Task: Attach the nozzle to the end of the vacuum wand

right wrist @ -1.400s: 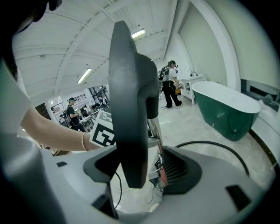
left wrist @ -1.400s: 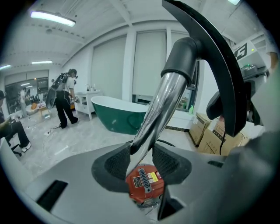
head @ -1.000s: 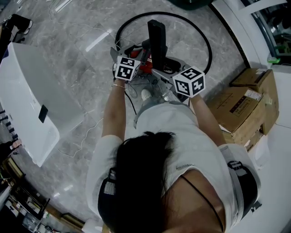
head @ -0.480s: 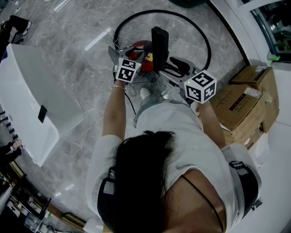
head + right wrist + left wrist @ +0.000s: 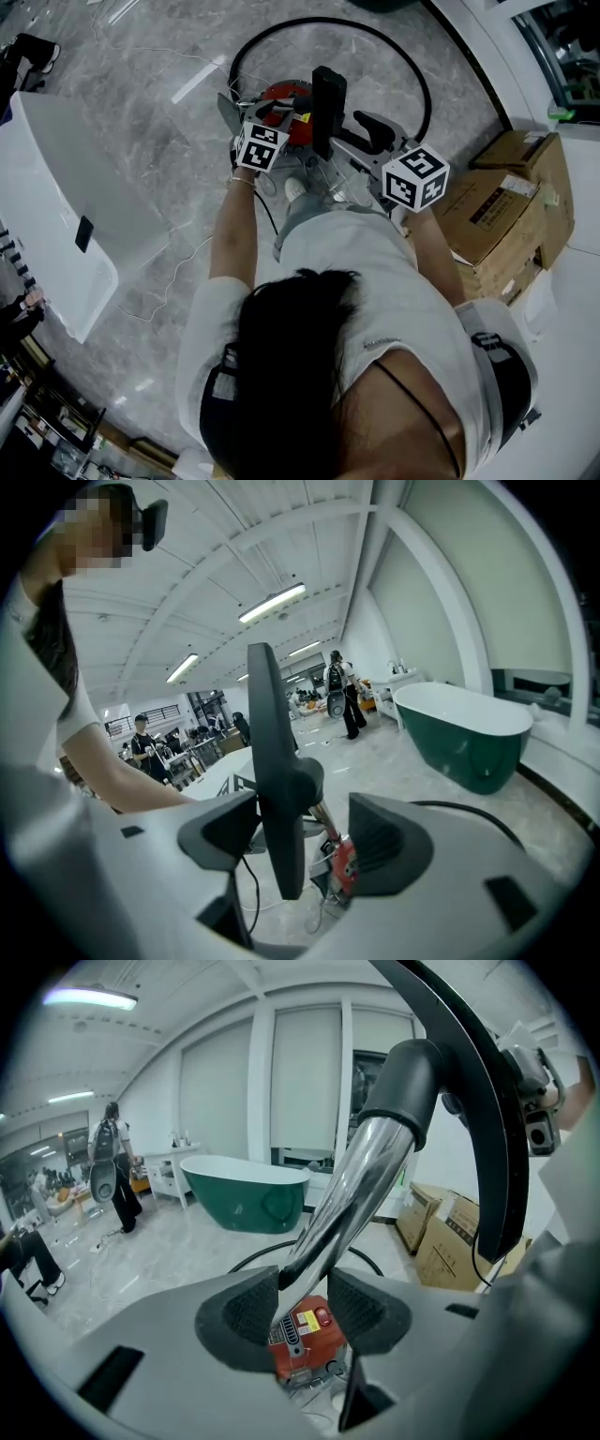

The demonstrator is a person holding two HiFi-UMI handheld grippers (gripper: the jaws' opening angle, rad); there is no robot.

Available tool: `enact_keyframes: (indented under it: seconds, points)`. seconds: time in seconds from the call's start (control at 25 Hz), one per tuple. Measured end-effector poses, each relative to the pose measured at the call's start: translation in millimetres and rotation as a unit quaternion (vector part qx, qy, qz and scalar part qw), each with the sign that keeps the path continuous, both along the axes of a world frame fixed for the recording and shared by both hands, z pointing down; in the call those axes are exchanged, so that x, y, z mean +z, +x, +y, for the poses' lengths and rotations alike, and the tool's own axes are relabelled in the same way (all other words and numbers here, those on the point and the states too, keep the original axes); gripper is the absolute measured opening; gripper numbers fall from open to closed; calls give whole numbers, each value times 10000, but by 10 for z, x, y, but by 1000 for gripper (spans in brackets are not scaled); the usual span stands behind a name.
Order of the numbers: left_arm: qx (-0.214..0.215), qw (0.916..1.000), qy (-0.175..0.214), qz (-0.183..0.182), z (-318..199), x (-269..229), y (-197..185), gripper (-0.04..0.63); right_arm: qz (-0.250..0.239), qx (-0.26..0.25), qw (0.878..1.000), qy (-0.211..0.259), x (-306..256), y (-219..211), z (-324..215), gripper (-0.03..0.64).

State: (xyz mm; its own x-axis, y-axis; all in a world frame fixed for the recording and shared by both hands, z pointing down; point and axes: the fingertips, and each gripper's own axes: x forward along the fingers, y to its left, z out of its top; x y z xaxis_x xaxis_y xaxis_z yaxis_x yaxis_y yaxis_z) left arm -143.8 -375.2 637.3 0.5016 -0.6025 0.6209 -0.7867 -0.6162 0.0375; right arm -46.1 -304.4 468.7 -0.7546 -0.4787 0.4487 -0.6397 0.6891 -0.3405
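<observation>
Your right gripper point(image 5: 305, 832) has swung out rightward; its jaws clamp the black nozzle point(image 5: 267, 724). The jaws of your left gripper point(image 5: 305, 1307) pinch the chrome wand point(image 5: 356, 1171) above the red vacuum point(image 5: 305, 1340). Line the nozzle's socket up squarely with the wand, then push straight.

Two tongs point(image 5: 302, 1304) point(image 5: 302, 841), one wand point(image 5: 342, 1199), one nozzle point(image 5: 270, 752), one red vacuum point(image 5: 305, 1337), one green bathtub point(image 5: 246, 1199).
</observation>
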Motion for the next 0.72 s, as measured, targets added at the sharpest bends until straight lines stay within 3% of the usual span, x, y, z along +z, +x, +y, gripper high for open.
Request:
enact_keyframes:
  seconds: [0.72]
  points:
    - [9,9998,-141,-167,201,119,86,160,-485,-146,9985,208,-221,-102,110,298]
